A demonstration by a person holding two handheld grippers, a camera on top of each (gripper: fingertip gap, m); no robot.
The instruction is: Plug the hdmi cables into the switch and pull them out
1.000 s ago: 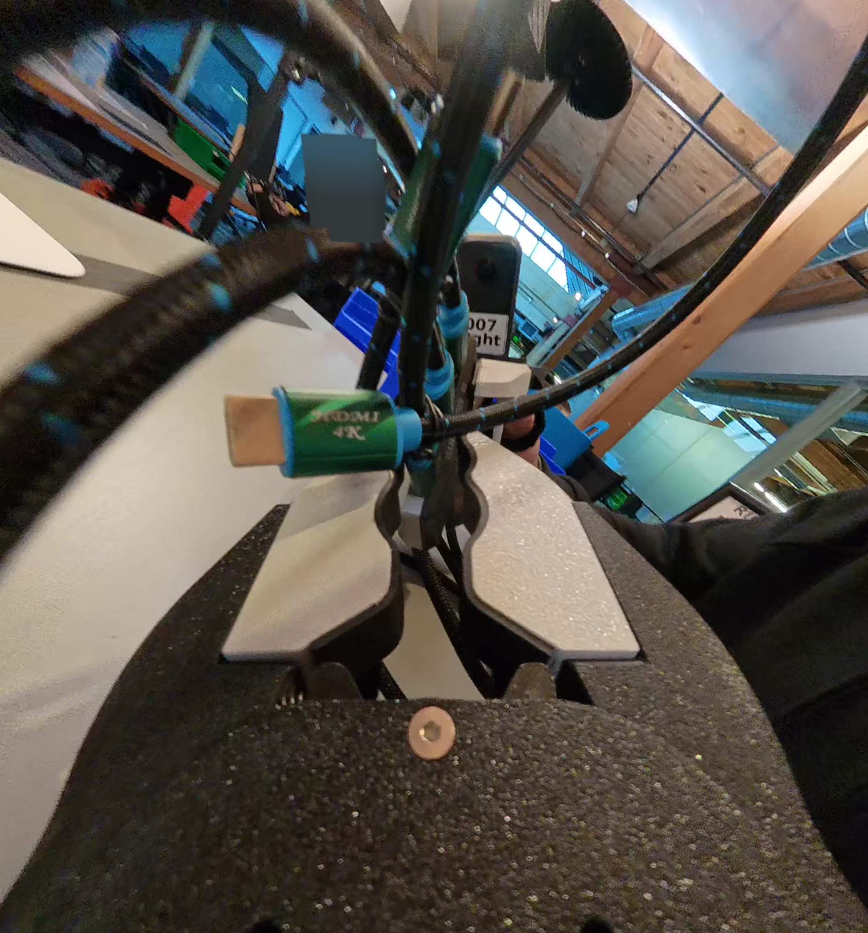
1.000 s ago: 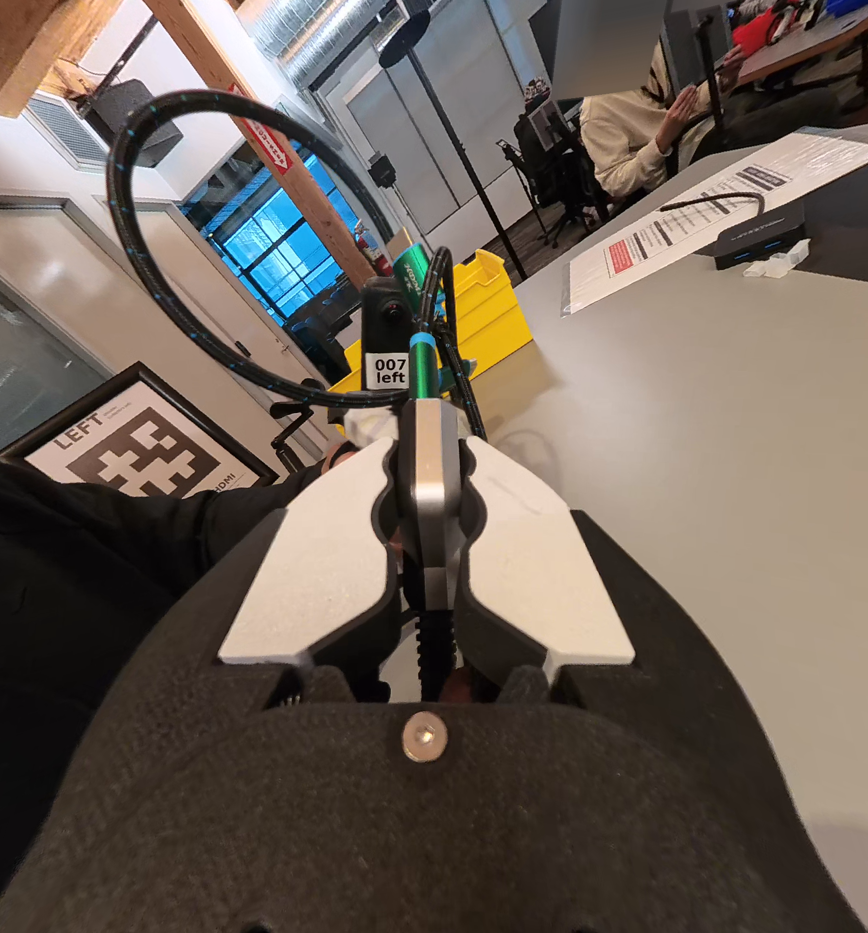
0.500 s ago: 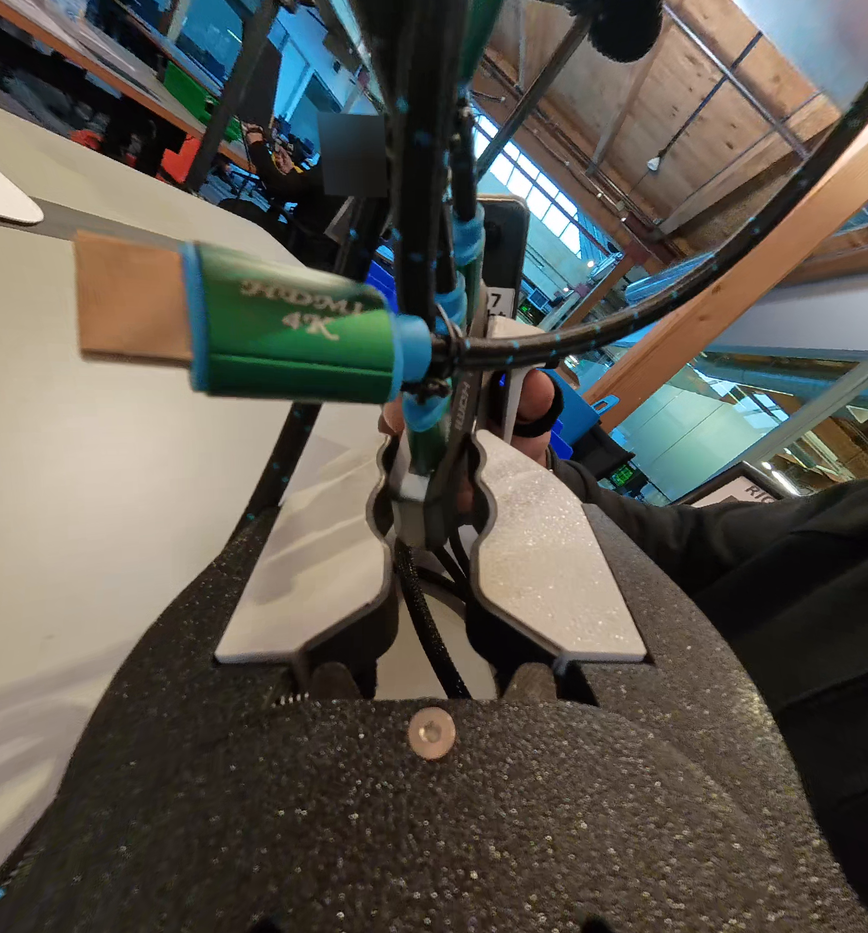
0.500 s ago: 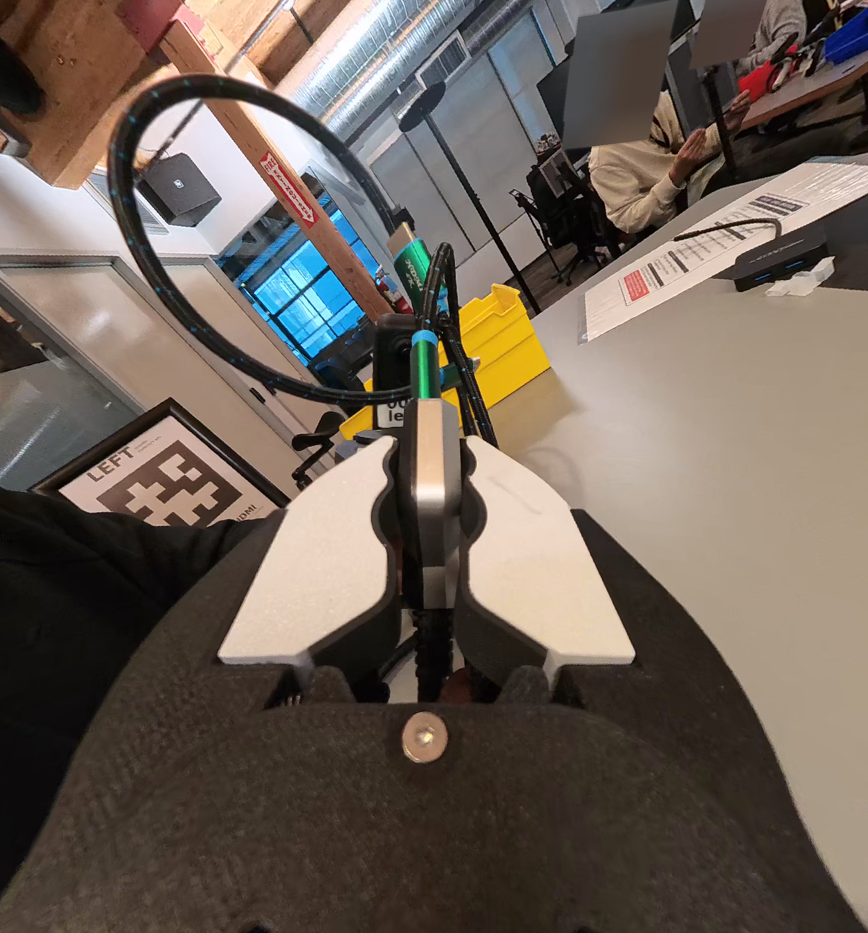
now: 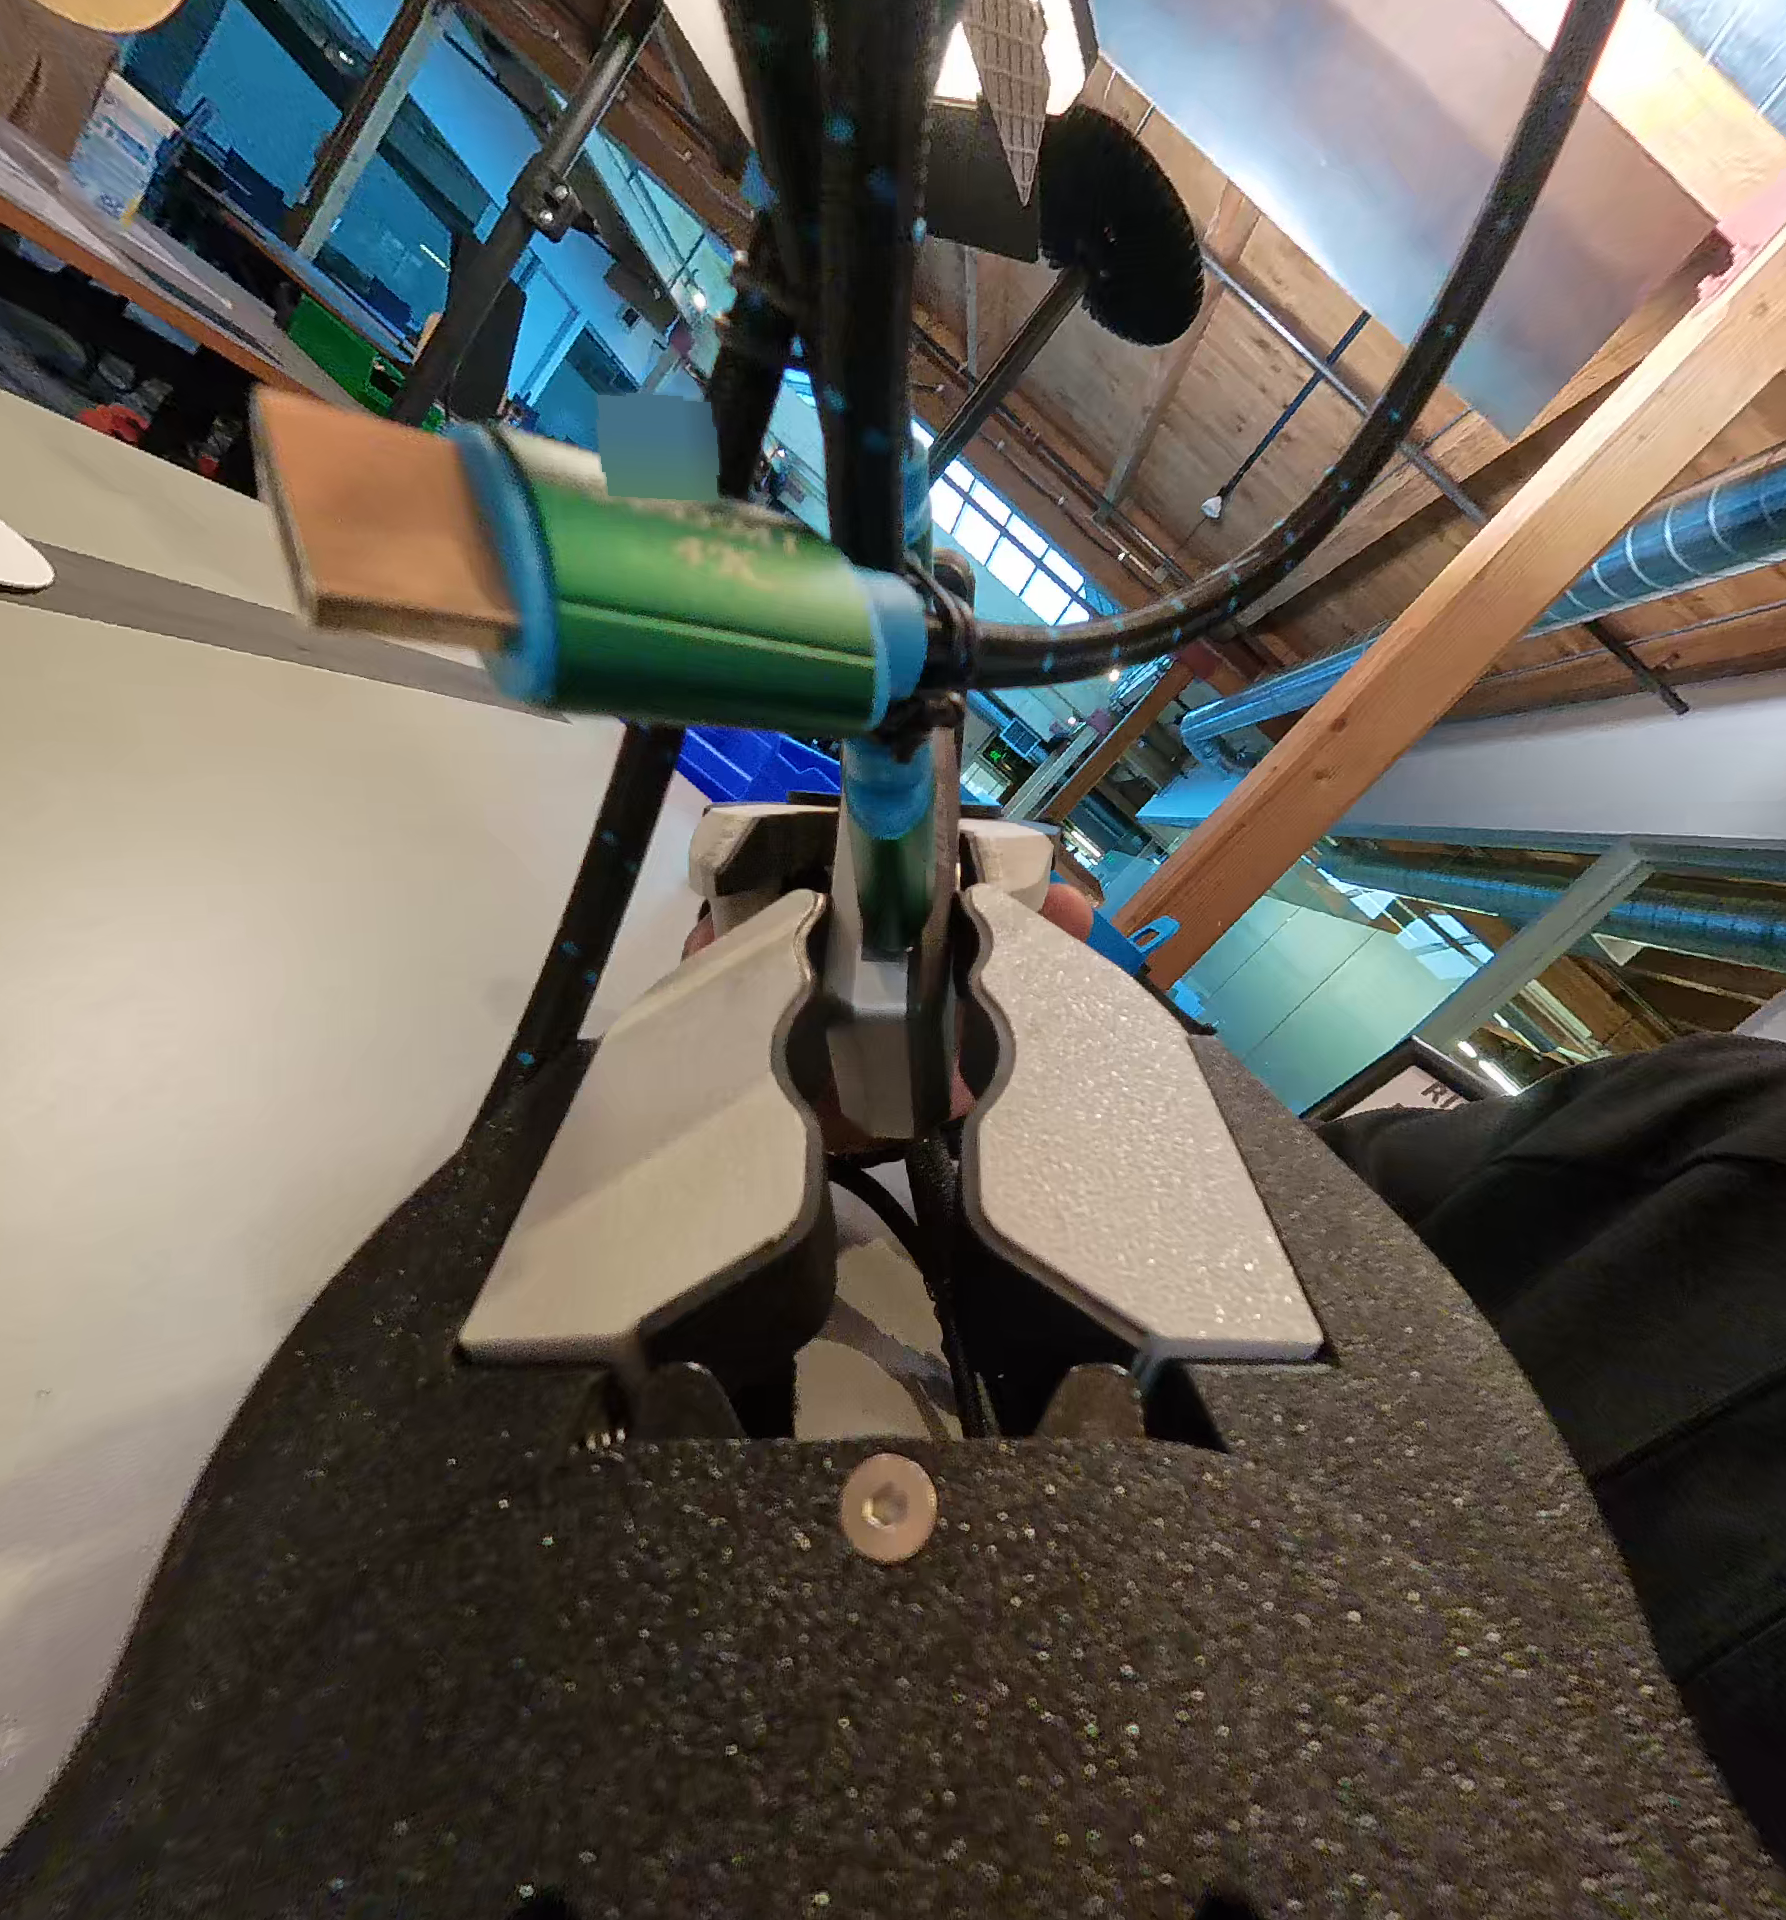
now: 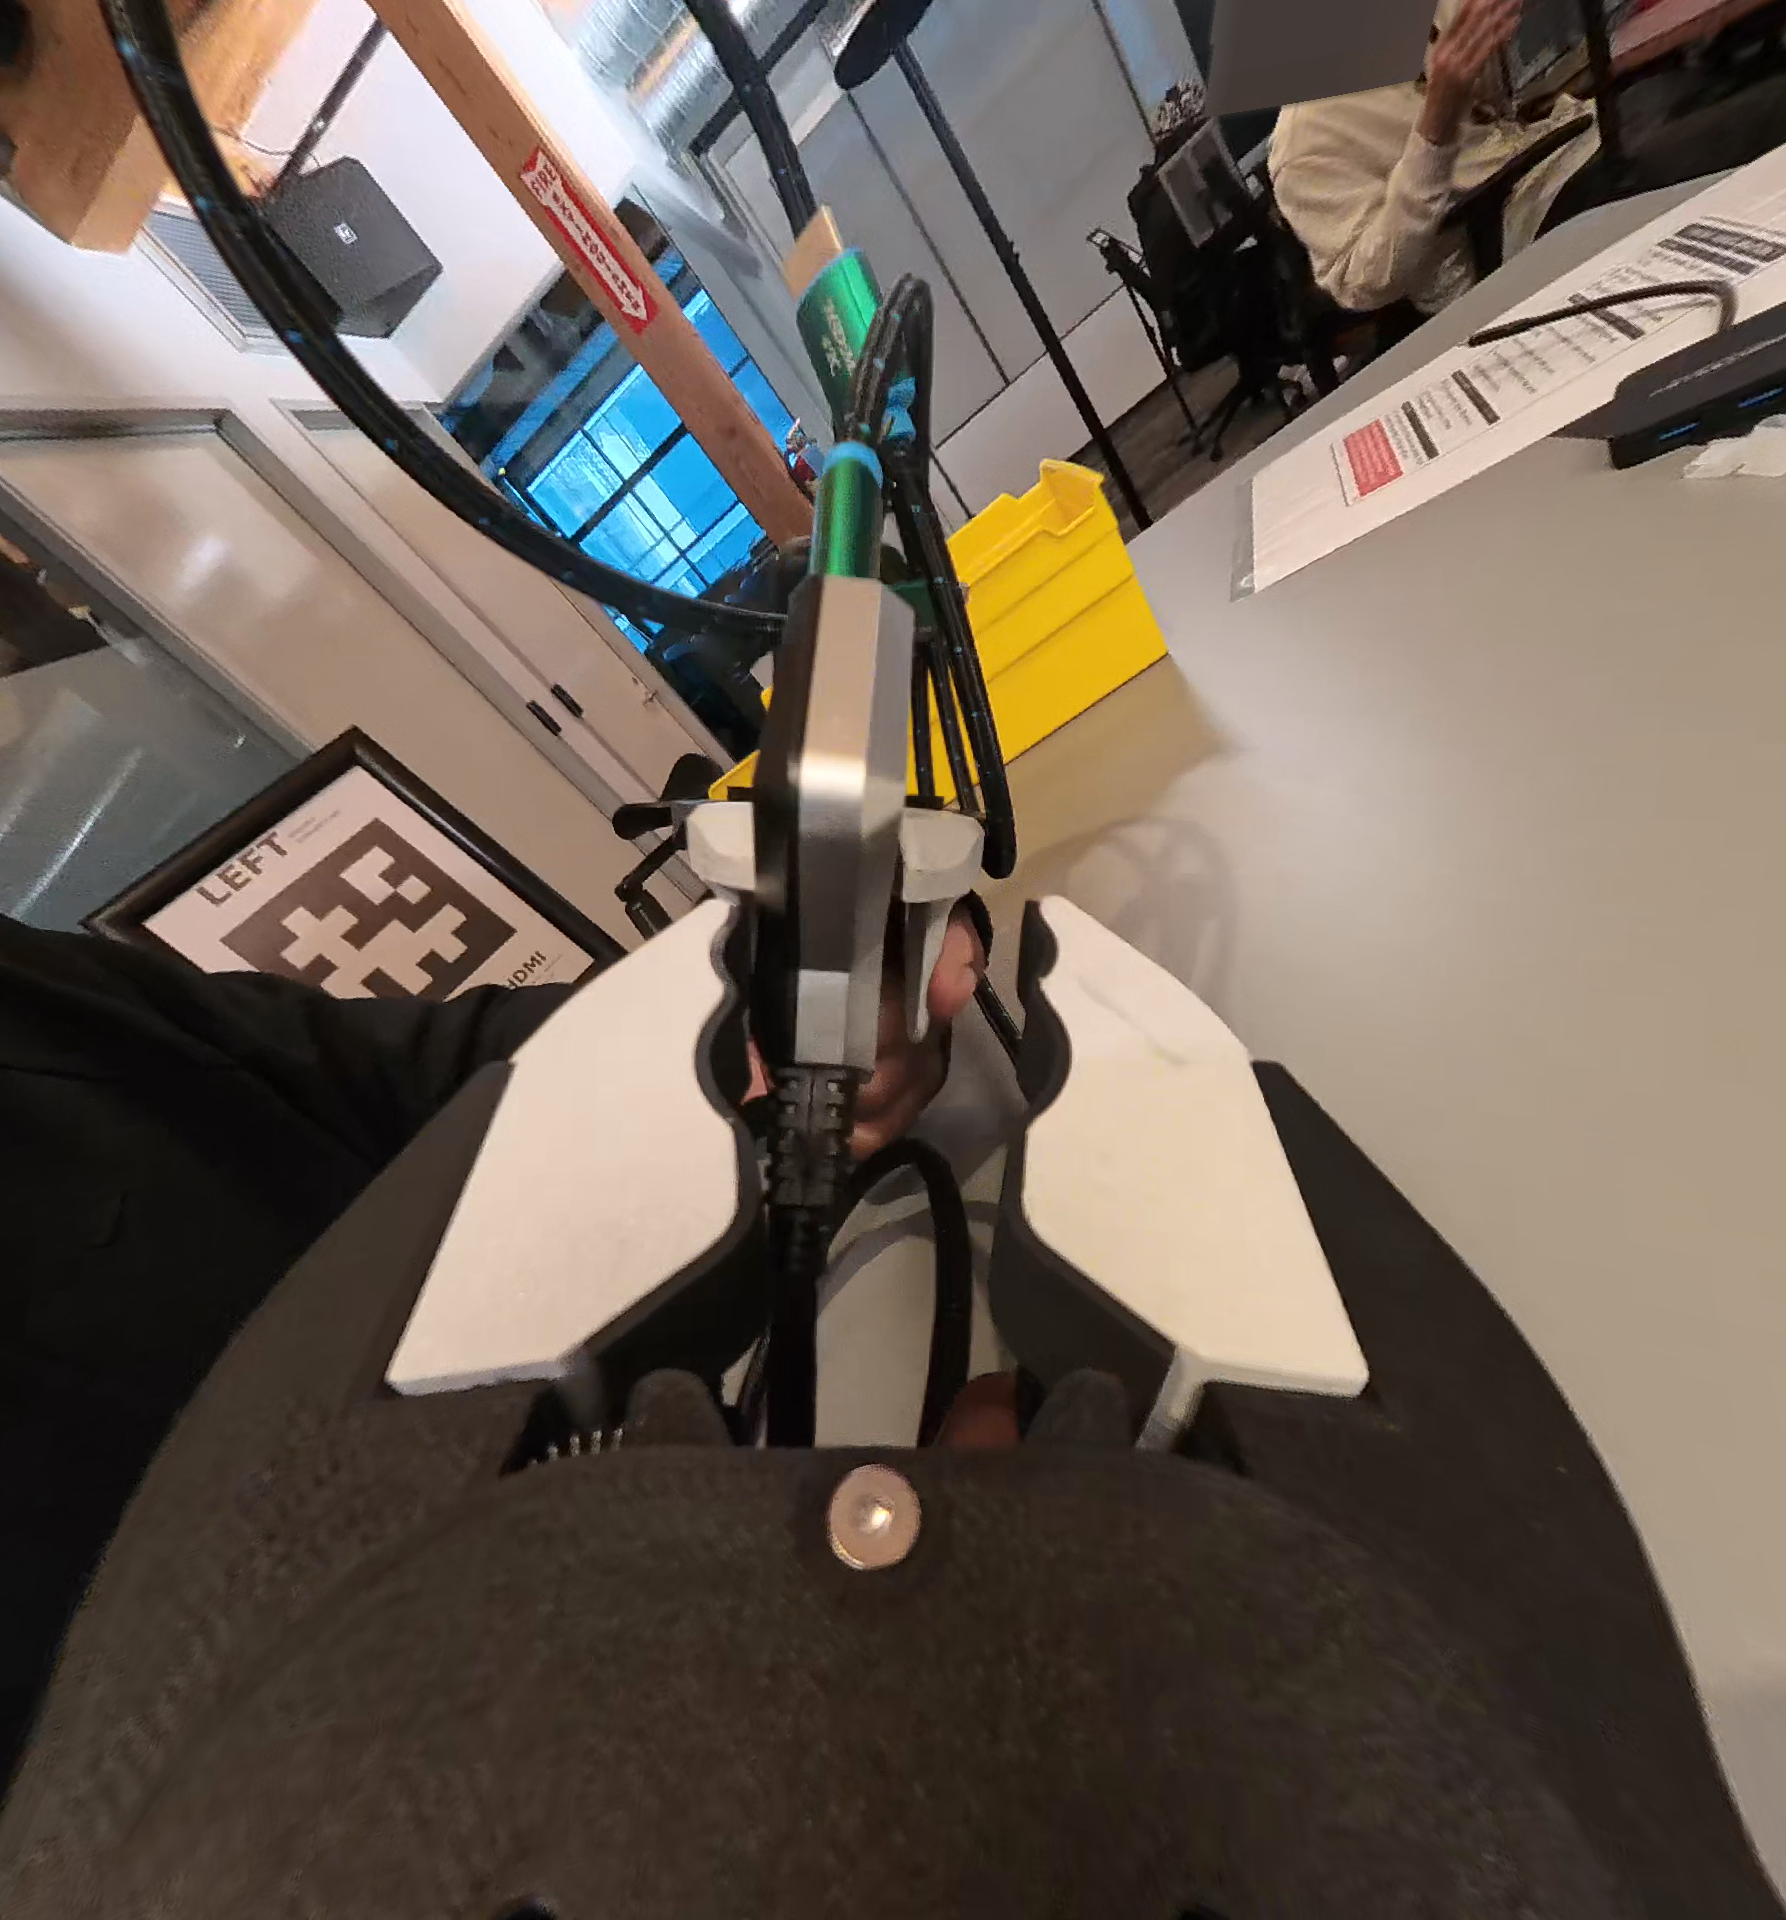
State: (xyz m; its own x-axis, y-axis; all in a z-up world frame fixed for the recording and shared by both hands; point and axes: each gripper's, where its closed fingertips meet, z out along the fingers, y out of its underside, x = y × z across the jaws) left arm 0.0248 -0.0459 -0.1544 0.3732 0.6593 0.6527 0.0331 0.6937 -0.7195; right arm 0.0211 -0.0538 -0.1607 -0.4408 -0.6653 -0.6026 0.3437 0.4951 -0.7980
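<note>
The left gripper (image 5: 889,987) is clenched on the slim silver-and-black HDMI switch (image 5: 873,1049), held edge-on between its grey fingers (image 5: 681,1132) above the pale grey table (image 5: 193,987). The right gripper (image 6: 878,997) has its white fingers (image 6: 598,1174) spread apart, released, either side of the switch's near end, where a ribbed black cable boot (image 6: 806,1132) leaves it. The switch's long axis runs away from the right wrist camera, tilted upward. A green HDMI plug with a blue collar (image 6: 842,514) sits in its far end, in line with that axis. A second, loose green HDMI plug (image 5: 577,613) hangs free above the left gripper, lying roughly crosswise, its copper-coloured metal tip (image 5: 380,530) pointing left. Black braided cables with blue flecks (image 5: 1336,520) loop overhead.
</note>
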